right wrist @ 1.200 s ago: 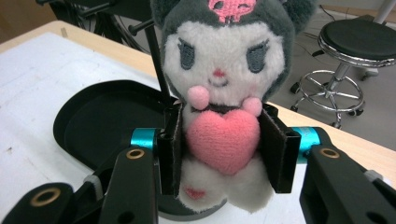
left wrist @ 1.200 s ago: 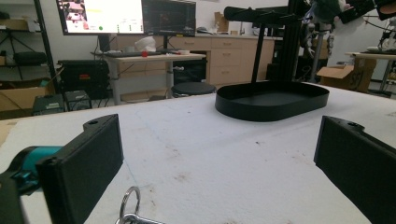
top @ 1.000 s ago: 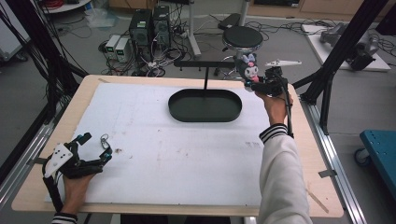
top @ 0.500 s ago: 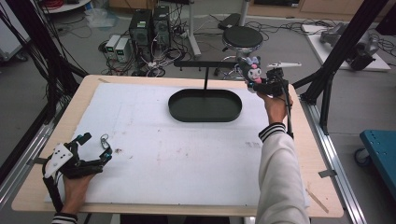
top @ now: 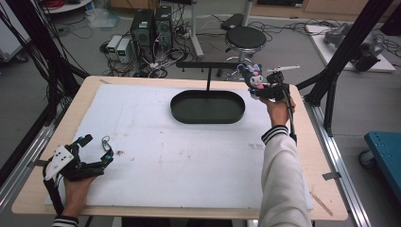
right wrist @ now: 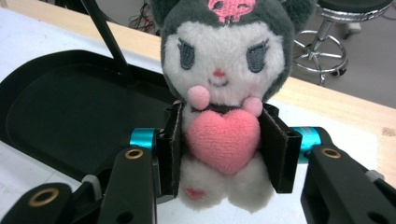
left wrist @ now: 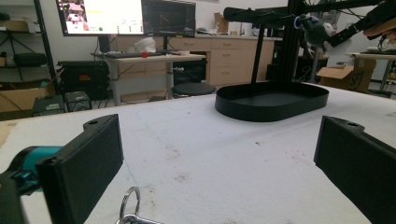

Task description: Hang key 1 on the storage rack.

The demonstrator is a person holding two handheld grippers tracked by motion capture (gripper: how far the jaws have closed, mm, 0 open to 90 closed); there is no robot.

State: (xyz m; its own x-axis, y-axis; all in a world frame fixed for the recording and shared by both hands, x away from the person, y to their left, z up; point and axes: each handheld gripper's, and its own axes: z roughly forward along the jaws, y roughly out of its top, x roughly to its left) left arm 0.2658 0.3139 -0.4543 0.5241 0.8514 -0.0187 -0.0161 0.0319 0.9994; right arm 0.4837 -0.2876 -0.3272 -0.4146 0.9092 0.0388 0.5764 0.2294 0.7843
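The bench point(top: 47, 189) carries a mat point(top: 156, 156) over most of its top. A tray point(top: 208, 107) sits on the mat toward the far edge, slightly right of centre. A post point(top: 208, 80) rises from behind the tray and carries a bar point(top: 208, 64) above it. The right gripper point(top: 261, 87) is at the tray's right end, above the bench, near the bar's right end, with a plush point(right wrist: 224, 93) between its fingers point(right wrist: 170, 149). The left gripper point(top: 97, 151) rests at the near left corner. A key ring point(top: 105, 141) lies on the mat between its fingers point(left wrist: 88, 158). A stool point(top: 246, 38) stands on the floor behind the bench.
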